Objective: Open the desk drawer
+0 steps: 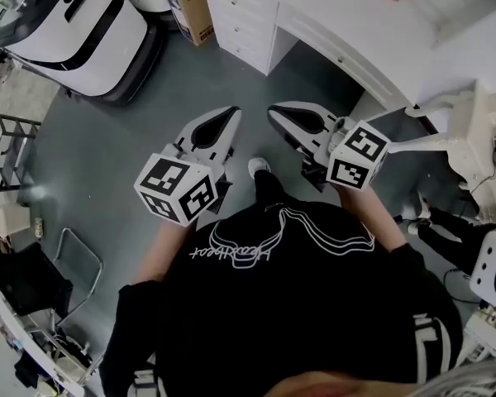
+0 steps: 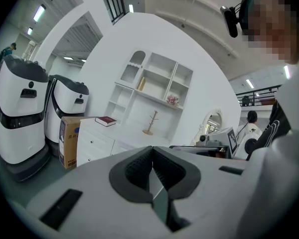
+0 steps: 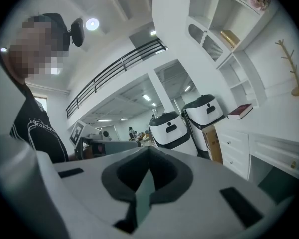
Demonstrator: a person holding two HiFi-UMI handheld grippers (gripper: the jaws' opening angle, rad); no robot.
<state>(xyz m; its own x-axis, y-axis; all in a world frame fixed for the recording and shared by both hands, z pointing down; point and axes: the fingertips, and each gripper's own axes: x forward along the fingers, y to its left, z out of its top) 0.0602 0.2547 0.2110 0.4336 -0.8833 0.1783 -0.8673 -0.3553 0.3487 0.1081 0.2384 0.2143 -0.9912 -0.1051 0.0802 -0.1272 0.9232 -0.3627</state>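
Note:
The white desk [image 1: 339, 19] stands ahead of me at the top of the head view, with a stack of small drawers [image 1: 236, 25] at its left end and a long drawer [image 1: 337, 50] under the top. My left gripper [image 1: 234, 112] and right gripper [image 1: 273, 110] hang side by side over the grey floor, short of the desk and touching nothing. In the left gripper view the jaws [image 2: 152, 156] are shut and empty, and the drawer stack [image 2: 92, 144] lies beyond them. The right gripper [image 3: 148, 156] is shut and empty too, with the drawers [image 3: 235, 151] off to its right.
Two white robots [image 1: 83, 23] and a cardboard box [image 1: 190, 2] stand left of the desk. A red book [image 2: 105, 120] and a wooden stand [image 2: 149, 123] rest on the desktop. A metal chair frame [image 1: 70, 263] is at my left, white equipment [image 1: 479, 131] at my right.

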